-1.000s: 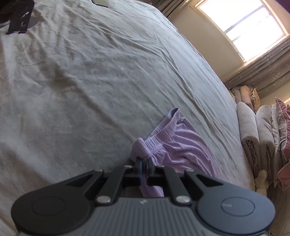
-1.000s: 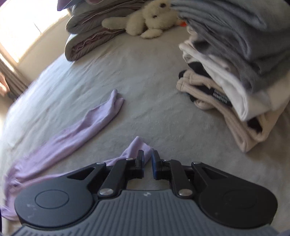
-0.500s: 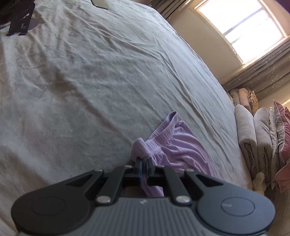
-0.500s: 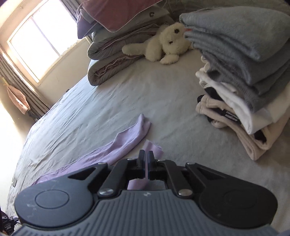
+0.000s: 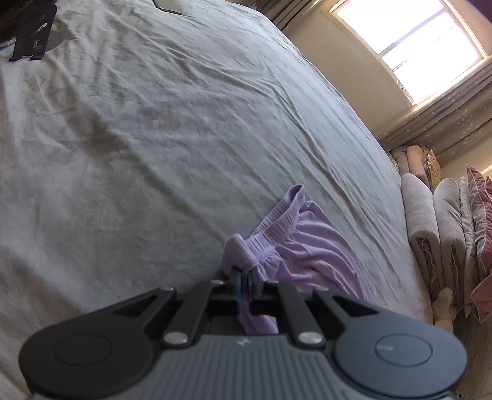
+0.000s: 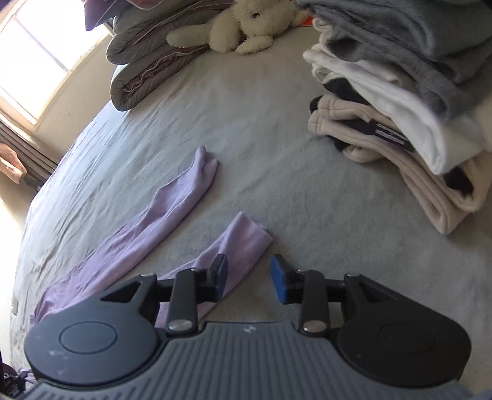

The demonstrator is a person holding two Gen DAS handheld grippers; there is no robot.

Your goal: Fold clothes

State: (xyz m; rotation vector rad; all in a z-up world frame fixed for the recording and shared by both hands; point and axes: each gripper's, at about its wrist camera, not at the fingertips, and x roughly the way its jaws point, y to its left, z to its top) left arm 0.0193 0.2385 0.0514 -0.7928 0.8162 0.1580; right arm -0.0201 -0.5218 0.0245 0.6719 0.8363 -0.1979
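- The left tongs [image 5: 244, 278] are clamped on the elastic waistband of a pair of lilac trousers [image 5: 310, 252], with a fold of the fabric bunched up around the pinched tips.
- From that grip the waist of the trousers spreads away to the right in the left wrist view, rumpled, lying on the grey bedsheet [image 5: 153, 147].
- The right tongs [image 6: 249, 274] have just been opening and now stand apart, with nothing pressed between the blue pads [image 6: 278, 278].
- One trouser leg [image 6: 233, 249] lies flat on the sheet just ahead of the right tongs, its cuff end free; the left-hand pad hangs over it, and whether it touches the cloth cannot be told.
- The other trouser leg [image 6: 181, 190] stretches out further up the bed, apart from the first, its cuff pointing toward the pillows.
- A stack of folded clothes [image 6: 399, 101] in grey, white, black and beige stands on the bed to the right of the trouser legs, well apart from them.
- A white plush toy [image 6: 246, 27] lies at the head of the bed beside folded quilts [image 6: 147, 70].
- In the left wrist view a bright window [image 5: 406, 49] with curtains sits beyond the bed, and a black stand [image 5: 32, 38] rests on the far corner of the sheet.
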